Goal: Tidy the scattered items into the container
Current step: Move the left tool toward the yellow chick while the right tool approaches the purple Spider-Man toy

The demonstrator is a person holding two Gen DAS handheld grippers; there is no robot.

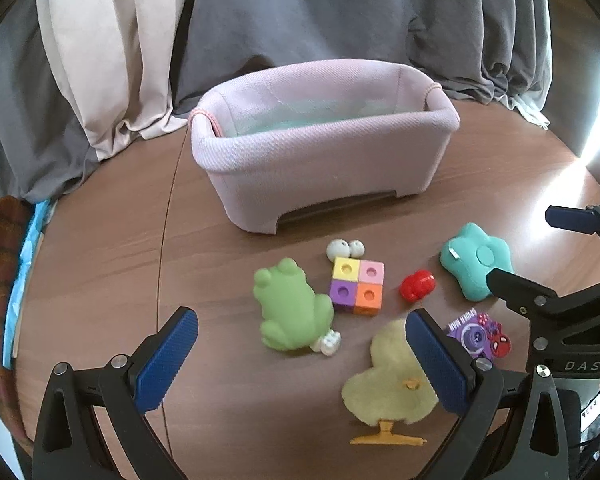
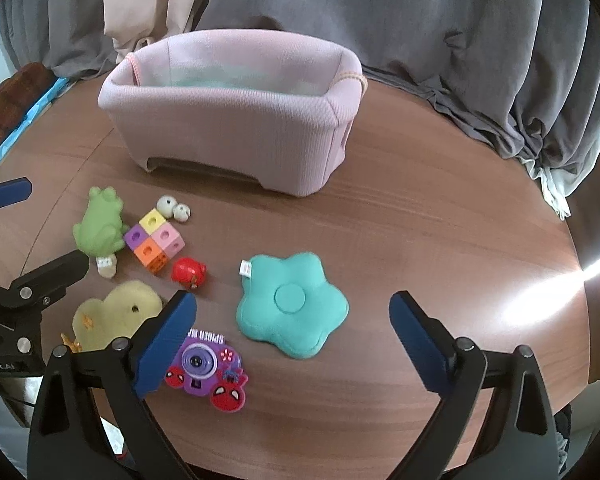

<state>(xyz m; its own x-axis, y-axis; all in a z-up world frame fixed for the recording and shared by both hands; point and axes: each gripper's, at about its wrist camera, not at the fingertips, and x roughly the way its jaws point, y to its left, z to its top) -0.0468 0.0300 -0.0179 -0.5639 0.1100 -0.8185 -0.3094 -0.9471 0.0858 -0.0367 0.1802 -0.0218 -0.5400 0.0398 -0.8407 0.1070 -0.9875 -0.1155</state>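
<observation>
A pink fabric basket (image 1: 320,160) (image 2: 236,120) stands on the round wooden table. In front of it lie a green frog (image 1: 290,310) (image 2: 98,224), a four-colour cube block (image 1: 358,286) (image 2: 154,240), two white balls (image 1: 345,248) (image 2: 173,207), a red toy (image 1: 417,285) (image 2: 189,272), a teal flower cushion (image 1: 476,260) (image 2: 292,304), a purple Spider-Man toy camera (image 1: 478,336) (image 2: 206,372) and a yellow plush duck (image 1: 388,380) (image 2: 114,314). My left gripper (image 1: 302,356) is open above the frog and duck. My right gripper (image 2: 292,340) is open, empty, over the cushion.
Grey and beige curtains (image 1: 300,20) hang behind the table. A blue strip and dark red cloth (image 1: 4,280) lie at the table's left edge. Bright sunlight falls on the table's right side (image 2: 548,300).
</observation>
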